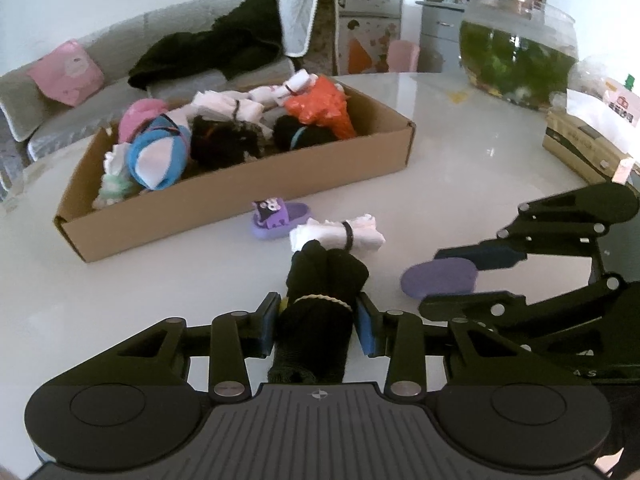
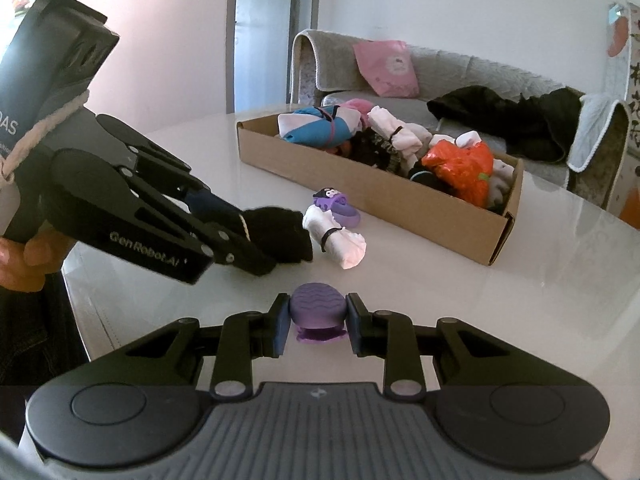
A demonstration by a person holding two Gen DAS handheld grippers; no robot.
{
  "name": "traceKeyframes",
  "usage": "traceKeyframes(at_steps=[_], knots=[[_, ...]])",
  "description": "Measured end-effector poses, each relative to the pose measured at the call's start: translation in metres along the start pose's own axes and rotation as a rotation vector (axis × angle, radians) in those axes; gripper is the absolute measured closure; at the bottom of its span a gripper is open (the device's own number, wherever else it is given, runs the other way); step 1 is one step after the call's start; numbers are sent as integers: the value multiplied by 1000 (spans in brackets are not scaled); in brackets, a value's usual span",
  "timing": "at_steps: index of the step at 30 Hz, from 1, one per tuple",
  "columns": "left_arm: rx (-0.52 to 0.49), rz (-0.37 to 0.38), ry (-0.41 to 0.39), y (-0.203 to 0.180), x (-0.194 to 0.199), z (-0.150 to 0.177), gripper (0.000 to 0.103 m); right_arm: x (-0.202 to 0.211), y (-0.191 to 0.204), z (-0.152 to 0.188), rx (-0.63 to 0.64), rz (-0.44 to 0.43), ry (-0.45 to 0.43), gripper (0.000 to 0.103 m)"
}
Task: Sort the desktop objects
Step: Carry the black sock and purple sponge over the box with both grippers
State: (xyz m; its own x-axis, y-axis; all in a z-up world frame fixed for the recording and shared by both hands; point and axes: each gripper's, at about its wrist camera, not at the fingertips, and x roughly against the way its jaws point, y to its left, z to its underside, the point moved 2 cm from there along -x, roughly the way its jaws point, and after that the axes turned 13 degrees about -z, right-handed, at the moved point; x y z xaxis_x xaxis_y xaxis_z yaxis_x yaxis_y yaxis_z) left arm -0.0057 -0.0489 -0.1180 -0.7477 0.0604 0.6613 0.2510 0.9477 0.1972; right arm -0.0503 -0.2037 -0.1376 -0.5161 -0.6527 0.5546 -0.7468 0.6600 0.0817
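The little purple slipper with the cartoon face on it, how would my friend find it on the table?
Find the long cardboard box full of rolled socks on the white table. Just in front of its long side lies the little purple slipper, right beside a white sock roll tied with a black band. It alone there is purple with a black-and-white cartoon face on top.

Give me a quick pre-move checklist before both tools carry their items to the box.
1. Left tool shut on the black sock bundle: ok.
2. Right tool shut on the purple slipper: ok.
3. Room left in the cardboard box: cannot tell, it looks nearly full.
4. White sock roll clear of the left tool's path: not ok, it touches the black bundle's far end.
5. Second purple slipper lies between the tools and the box: not ok.
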Motion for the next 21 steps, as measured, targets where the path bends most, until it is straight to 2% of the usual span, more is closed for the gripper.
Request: traceKeyframes(at_steps=[10,21], knots=[[1,-76,-50,7,25,-16,57,22,-12,-6,-62,-2,-78,76],[2,-141,-120,29,46,-44,57,69,-40,-43,-146,3,-314,76]])
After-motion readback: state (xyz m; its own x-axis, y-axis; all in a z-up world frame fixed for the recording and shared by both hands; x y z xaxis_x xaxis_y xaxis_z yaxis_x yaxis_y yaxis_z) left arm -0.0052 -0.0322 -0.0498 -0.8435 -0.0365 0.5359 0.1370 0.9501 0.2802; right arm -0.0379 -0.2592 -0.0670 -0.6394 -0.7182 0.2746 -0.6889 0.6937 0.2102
